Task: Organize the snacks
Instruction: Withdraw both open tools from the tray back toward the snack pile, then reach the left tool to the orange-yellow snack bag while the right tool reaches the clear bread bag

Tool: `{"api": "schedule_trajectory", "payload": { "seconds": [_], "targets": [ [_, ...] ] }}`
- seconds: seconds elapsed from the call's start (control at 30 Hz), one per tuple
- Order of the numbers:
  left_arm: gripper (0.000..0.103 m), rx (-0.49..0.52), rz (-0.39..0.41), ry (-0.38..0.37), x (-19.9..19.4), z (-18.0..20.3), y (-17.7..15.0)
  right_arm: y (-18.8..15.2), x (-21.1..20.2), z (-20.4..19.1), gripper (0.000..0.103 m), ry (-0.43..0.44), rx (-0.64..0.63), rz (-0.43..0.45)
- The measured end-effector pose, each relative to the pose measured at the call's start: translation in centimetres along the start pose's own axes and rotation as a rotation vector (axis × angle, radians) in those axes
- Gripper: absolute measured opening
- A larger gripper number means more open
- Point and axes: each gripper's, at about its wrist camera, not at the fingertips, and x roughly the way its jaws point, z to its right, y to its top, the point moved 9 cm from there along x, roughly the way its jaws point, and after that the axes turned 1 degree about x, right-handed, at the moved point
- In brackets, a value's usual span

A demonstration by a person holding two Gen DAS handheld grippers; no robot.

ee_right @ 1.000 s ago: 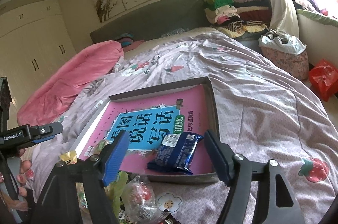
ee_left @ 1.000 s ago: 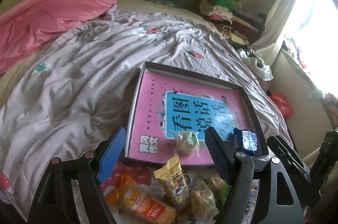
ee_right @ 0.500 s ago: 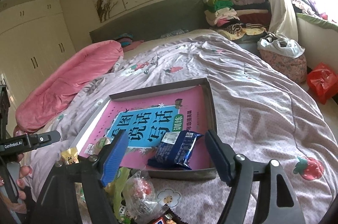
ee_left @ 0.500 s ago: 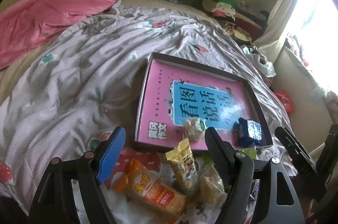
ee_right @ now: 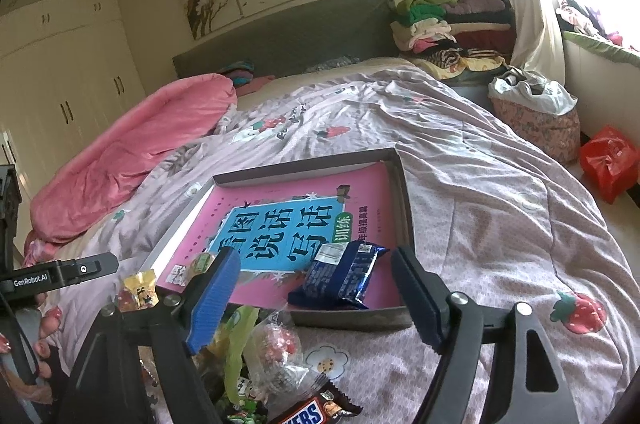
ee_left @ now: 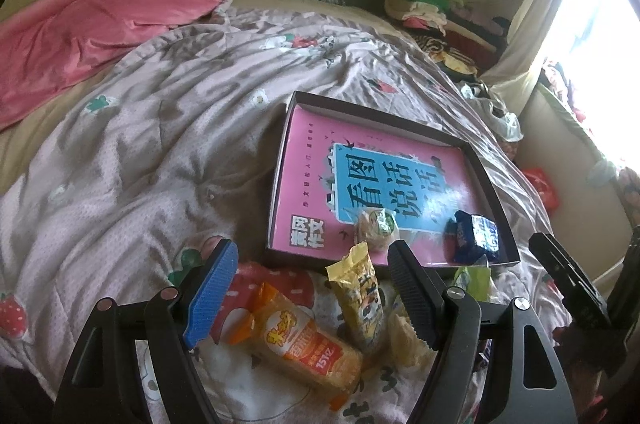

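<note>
A shallow dark tray (ee_left: 280, 176) lined with a pink and blue book cover lies on the bed. In it are a blue packet (ee_left: 476, 238) (ee_right: 344, 278) and a round wrapped pastry (ee_left: 376, 228). Loose snacks lie in front of the tray: an orange pack (ee_left: 304, 348), a yellow packet (ee_left: 356, 296), a green packet (ee_right: 236, 336), a clear wrapped sweet (ee_right: 276, 348) and a chocolate bar (ee_right: 308, 414). My left gripper (ee_left: 312, 288) is open above the orange and yellow packs. The jaws of my right gripper (ee_right: 316, 292) are opening just short of the blue packet, touching nothing.
The bed has a lilac strawberry-print quilt (ee_left: 140, 164) with a pink duvet (ee_left: 100, 24) bunched at the far left. Piled clothes (ee_right: 440, 24) sit by the headboard. A bag (ee_right: 536, 112) and a red bag (ee_right: 608, 160) stand on the floor at right.
Both views have drawn back a little from the tray, so more of the snack pile shows. The right jaws stand slightly wider. The blue packet stays in the tray.
</note>
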Motion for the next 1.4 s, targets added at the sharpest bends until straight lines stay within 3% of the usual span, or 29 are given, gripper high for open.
{"api": "schedule_trajectory", "payload": {
  "seconds": [1.4],
  "targets": [
    [0.079, -0.013, -0.083, 0.032, -0.7, -3.0, -4.2, -3.5, -1.2, -8.0, 0.078, 0.091, -0.201, -0.05]
  ]
}}
